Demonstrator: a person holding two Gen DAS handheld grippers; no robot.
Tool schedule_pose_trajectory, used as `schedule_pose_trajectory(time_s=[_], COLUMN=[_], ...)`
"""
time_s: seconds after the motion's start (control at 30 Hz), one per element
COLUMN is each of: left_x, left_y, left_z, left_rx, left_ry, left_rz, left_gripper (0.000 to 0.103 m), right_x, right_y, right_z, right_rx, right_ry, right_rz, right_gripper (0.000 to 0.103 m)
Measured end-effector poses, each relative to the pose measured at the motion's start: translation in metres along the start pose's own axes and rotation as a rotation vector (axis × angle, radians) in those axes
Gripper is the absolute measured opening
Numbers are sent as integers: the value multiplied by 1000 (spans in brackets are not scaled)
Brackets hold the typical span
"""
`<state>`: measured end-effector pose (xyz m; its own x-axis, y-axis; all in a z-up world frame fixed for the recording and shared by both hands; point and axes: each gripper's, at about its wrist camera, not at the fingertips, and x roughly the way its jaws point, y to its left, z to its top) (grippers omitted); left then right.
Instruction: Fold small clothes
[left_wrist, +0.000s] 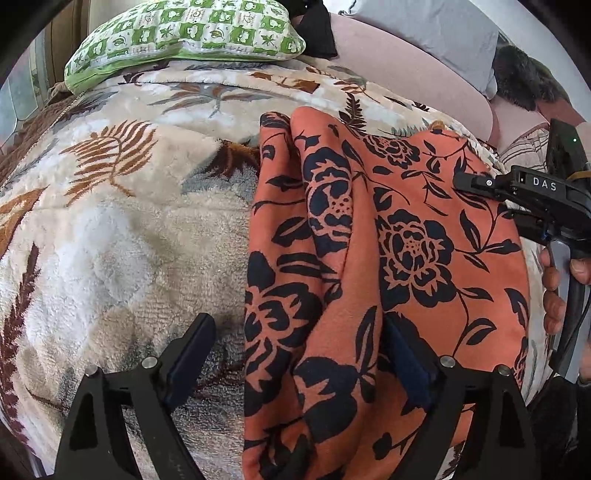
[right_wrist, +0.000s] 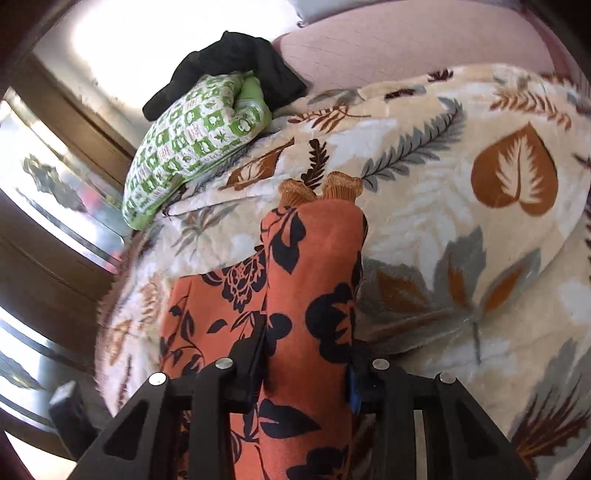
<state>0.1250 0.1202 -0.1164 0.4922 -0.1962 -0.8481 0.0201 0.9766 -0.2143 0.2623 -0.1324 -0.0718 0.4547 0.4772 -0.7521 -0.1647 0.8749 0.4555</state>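
Left wrist view: orange floral garment (left_wrist: 369, 258) lies on leaf-print blanket (left_wrist: 110, 240), long axis running away from camera. Left hand-held gripper (left_wrist: 295, 354) spread wide, straddling garment's near left edge, not gripping. Right hand-held gripper (left_wrist: 465, 182) at garment's right edge.

Right wrist view: right hand-held gripper (right_wrist: 306, 373) pinching raised garment fold (right_wrist: 314, 280), ribbed cuffs (right_wrist: 321, 190) at far end. Right hand nearer for next fold.
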Motion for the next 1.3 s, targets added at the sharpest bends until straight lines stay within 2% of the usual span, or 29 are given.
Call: schedule_pose_trajectory(time_s=[0.07, 0.1, 0.23, 0.3, 0.4, 0.43, 0.47, 0.5, 0.57, 0.63, 0.7, 0.73, 0.77, 0.83, 0.9, 1.0, 1.03, 1.1, 1.17, 1.27, 1.3], left_x=[0, 0, 0, 0, 0, 0, 0, -1, -1, -7, -20, -30, -38, -43, -37, -21, -13, 10, 35, 43, 42], left_y=[1, 1, 2, 2, 2, 1, 1, 0, 1, 2, 5, 7, 11, 22, 31, 39, 39, 36, 40, 46, 48], left_z=[0, 0, 0, -1, -1, -1, -1, -1, -1, 1, 3, 5, 7, 15, 31, 61, 71, 88, 92, 91, 89], left_rx=[-2, -2, -4, -4, -5, -6, -6, -6, -11, -32, -56, -67, -77, -113, -127, -144, -139, -108, -97, -96, -98], left_ry=[-1, -1, -2, -4, -7, -7, -7, -7, -6, -5, -26, -55, -79, -85, -70, -54, -36, 33, 100, 86, 85], left_rz=[-3, -4, -5, -7, -2, 0, 3, 4, 2, -5, -25, -39, -63, -119, -158, -183, -168, -75, -27, -25, -29], left_gripper=[92, 92, 92, 92, 92, 92, 92, 92, 92, 92, 92, 92, 92, 92, 92, 89, 80, 68, 64, 59, 57], right_x=[3, -2, -22, -35, -43, -38, -32, -30, -38, -45, -37, -34, -38, -51, -71, -93, -98, -96, -84, -47, -40], right_y=[-10, -12, -15, -22, -39, -40, -34, -20, 7, 21, 20, 14, 8, 2, 1, 16, 26, 45, 57, 54, 54], right_z=[-5, -10, -29, -50, -82, -90, -96, -98, -98, -96, -96, -97, -98, -99, -100, -96, -96, -99, -106, -118, -122], right_rx=[47, 65, 90, 128, 248, 275, 249, 169, 14, -53, -74, -48, -18, 2, 4, -21, -50, -119, -155, -150, -141], right_ry=[24, 15, -3, 4, 30, 61, 104, 114, 85, 63, 101, 115, 97, 33, -68, -147, -162, -145, -102, 23, 34], right_rz=[7, 16, 26, 32, 89, 136, 195, 153, 52, 8, -35, -41, -32, -49, -82, -13, 16, 69, 97, 95, 93], right_gripper=[74, 76, 76, 76, 80, 81, 74, 69, 51, 49, 49, 54, 64, 71, 71, 71, 71, 71, 71, 71, 72])
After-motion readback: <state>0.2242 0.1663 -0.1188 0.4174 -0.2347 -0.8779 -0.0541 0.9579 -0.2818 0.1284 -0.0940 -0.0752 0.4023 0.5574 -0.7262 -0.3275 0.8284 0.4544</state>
